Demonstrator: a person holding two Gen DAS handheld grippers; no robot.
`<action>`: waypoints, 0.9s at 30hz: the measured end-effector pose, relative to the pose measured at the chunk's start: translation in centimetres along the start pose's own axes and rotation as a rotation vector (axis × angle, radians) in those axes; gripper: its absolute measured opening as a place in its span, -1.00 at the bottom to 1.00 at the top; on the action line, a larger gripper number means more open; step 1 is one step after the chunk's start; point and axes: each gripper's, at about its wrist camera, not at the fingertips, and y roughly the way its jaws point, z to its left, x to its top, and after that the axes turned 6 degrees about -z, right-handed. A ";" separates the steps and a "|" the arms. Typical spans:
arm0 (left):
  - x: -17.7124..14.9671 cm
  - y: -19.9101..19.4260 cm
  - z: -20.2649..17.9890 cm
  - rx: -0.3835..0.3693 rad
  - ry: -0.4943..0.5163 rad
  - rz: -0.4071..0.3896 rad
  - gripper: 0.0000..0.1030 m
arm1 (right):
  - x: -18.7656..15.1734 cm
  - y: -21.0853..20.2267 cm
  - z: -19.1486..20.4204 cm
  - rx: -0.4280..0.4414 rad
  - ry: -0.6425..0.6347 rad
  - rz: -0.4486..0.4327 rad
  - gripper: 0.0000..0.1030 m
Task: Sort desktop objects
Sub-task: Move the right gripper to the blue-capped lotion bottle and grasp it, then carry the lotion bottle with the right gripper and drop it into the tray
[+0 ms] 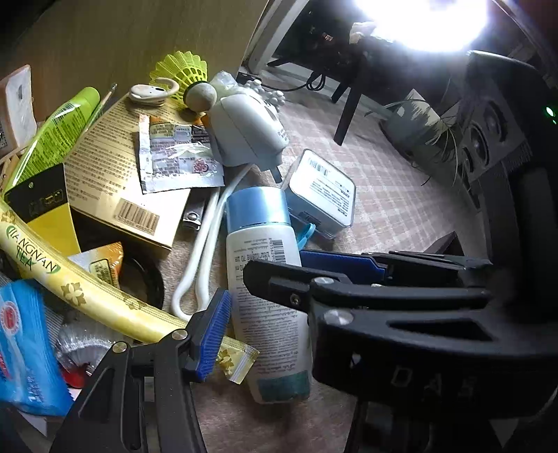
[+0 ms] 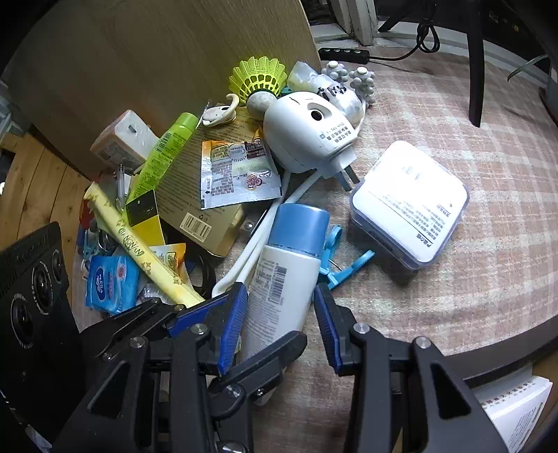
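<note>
Right gripper point(image 2: 280, 324): low over the cloth, jaws wide, straddling the white bottle point(image 2: 279, 275), not visibly clamped. Left gripper point(image 1: 265, 306): likewise open astride it. Bottle: lying flat, blue cap point(image 2: 300, 223) pointing away. Beyond: white charger point(image 2: 307, 136), shuttlecock point(image 2: 258, 76), checked tablecloth point(image 2: 436, 115).

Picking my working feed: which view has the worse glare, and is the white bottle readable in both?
Left wrist view: a blown-out light whites out the top, the right side is dark, yet the white bottle stays readable. Right wrist view: evenly lit; bottle clear, only the white box lid is washed out.
</note>
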 end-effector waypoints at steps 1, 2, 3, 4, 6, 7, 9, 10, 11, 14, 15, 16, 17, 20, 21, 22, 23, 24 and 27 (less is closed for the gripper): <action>-0.1 0.0 0.0 0.002 0.000 -0.002 -0.05 | 0.1 0.1 -0.1 0.002 -0.001 0.003 -0.22; -0.1 0.1 -0.1 0.002 0.001 -0.003 -0.05 | 0.1 0.1 -0.3 0.007 0.002 0.008 -0.22; -0.2 0.1 -0.1 -0.001 0.001 -0.004 -0.05 | 0.2 0.2 -0.5 0.018 0.010 0.014 -0.22; -0.3 0.1 -0.1 -0.008 -0.001 -0.002 -0.05 | 0.3 0.3 -0.8 0.036 0.024 0.024 -0.22; -0.5 0.2 -0.2 -0.013 0.001 -0.002 -0.05 | 0.5 0.5 -1.5 0.069 0.048 0.043 -0.22; -0.5 0.3 -0.3 -0.012 0.004 -0.002 -0.05 | 0.6 0.7 -1.9 0.088 0.066 0.057 -0.22; -0.6 0.6 -0.6 -0.013 0.008 0.003 -0.05 | 0.7 0.9 -2.5 0.118 0.090 0.067 -0.22; -0.6 0.8 -0.7 -0.016 0.006 0.005 -0.05 | 0.8 0.9 -2.6 0.126 0.094 0.073 -0.22; -0.5 0.9 -0.7 -0.014 0.004 0.005 -0.05 | 0.9 0.9 -2.7 0.128 0.091 0.076 -0.22; -0.5 1.2 -0.8 -0.018 -0.007 0.011 -0.02 | 0.8 1.0 -2.4 0.115 0.065 0.081 -0.27; -0.6 1.3 -0.9 -0.021 -0.011 0.010 0.01 | 0.7 1.0 -2.3 0.111 0.060 0.085 -0.34; -0.7 1.2 -1.0 -0.024 -0.014 0.007 0.01 | 0.5 1.1 -2.3 0.109 0.057 0.090 -0.41; -0.7 1.2 -1.1 -0.027 -0.016 0.008 0.01 | 0.4 1.1 -2.4 0.112 0.056 0.088 -0.41; -1.1 0.6 -1.6 -0.027 -0.010 -0.002 0.01 | -0.1 0.8 -2.8 0.133 0.079 0.087 -0.42; -1.2 0.2 -1.8 -0.027 -0.010 -0.006 0.01 | -0.2 0.6 -2.9 0.142 0.086 0.086 -0.42; -1.1 -0.1 -2.0 -0.028 -0.011 -0.010 0.01 | -0.4 0.3 -2.9 0.150 0.088 0.085 -0.42; -1.2 -0.5 -2.2 -0.028 -0.009 -0.017 0.01 | -0.5 0.0 -2.9 0.156 0.087 0.083 -0.42; -1.3 -0.9 -2.4 -0.025 -0.008 -0.021 0.01 | -0.6 -0.4 -2.8 0.161 0.086 0.079 -0.42; -1.5 -2.5 -3.6 -0.016 0.008 -0.041 0.01 | -0.9 -1.9 -2.4 0.180 0.081 0.066 -0.42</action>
